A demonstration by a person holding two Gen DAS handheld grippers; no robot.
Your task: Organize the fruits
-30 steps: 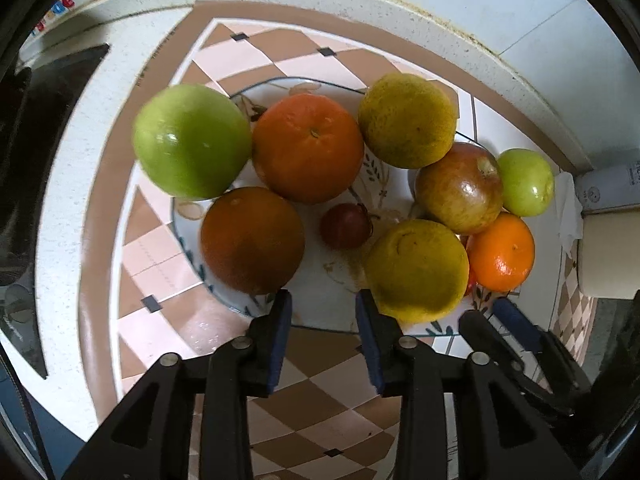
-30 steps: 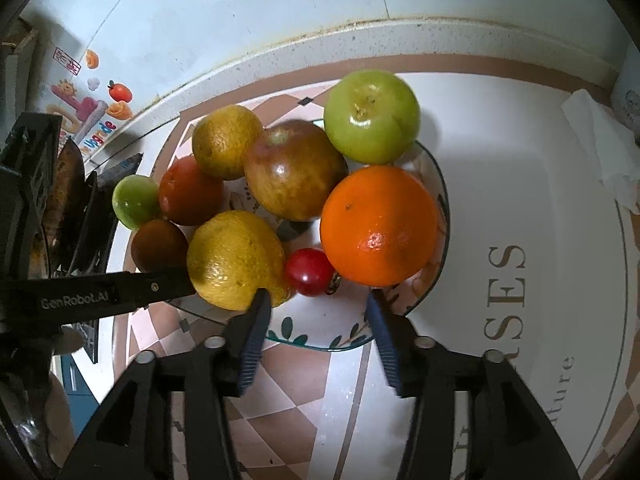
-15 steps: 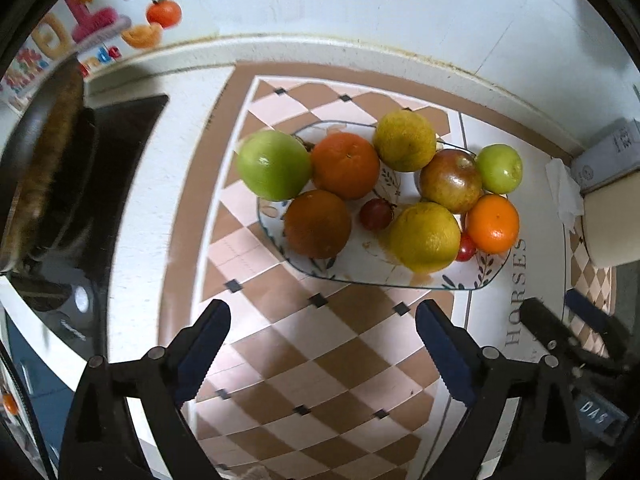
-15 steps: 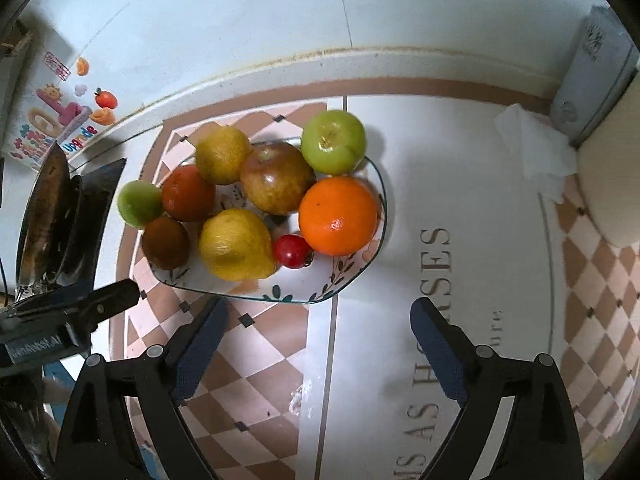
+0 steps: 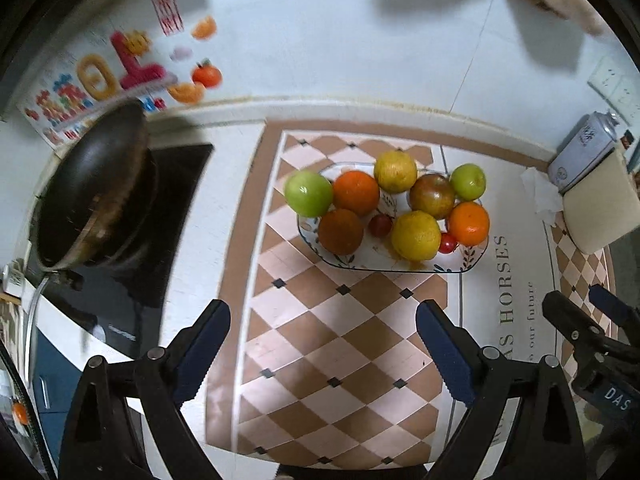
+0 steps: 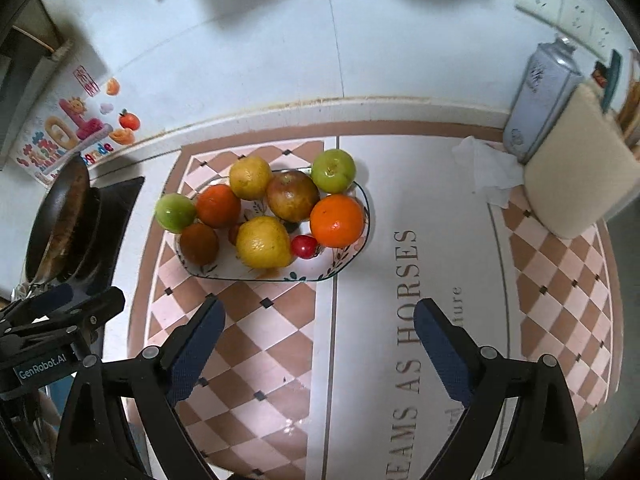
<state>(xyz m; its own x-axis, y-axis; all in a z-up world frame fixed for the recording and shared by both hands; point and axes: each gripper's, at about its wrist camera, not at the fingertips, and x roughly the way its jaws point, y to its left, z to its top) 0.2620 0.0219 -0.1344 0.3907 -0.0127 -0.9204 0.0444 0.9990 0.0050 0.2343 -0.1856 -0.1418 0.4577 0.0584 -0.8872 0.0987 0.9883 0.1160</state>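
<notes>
A patterned oval plate [image 5: 472,262] [image 6: 348,264] on the checkered counter mat holds several fruits: two green apples [image 5: 308,194] [image 6: 333,171], oranges [image 5: 469,223] [image 6: 337,221], yellow citrus [image 5: 416,235] [image 6: 263,242], a reddish apple [image 5: 432,196] [image 6: 293,196], a brown fruit [image 5: 341,231] and small red fruits [image 6: 303,246]. My left gripper [image 5: 323,338] is open and empty, well back from the plate. My right gripper [image 6: 316,336] is open and empty, also back from the plate. Each gripper shows at the other view's edge.
A dark pan [image 5: 94,188] sits on a black stove [image 5: 120,280] at the left. A metal can [image 6: 540,100], a cream block [image 6: 580,184] and a crumpled tissue [image 6: 486,172] stand at the right. A white tiled wall runs behind.
Both grippers have opened wide and pulled back and up from the plate. The fruits look smaller and stay on the plate.
</notes>
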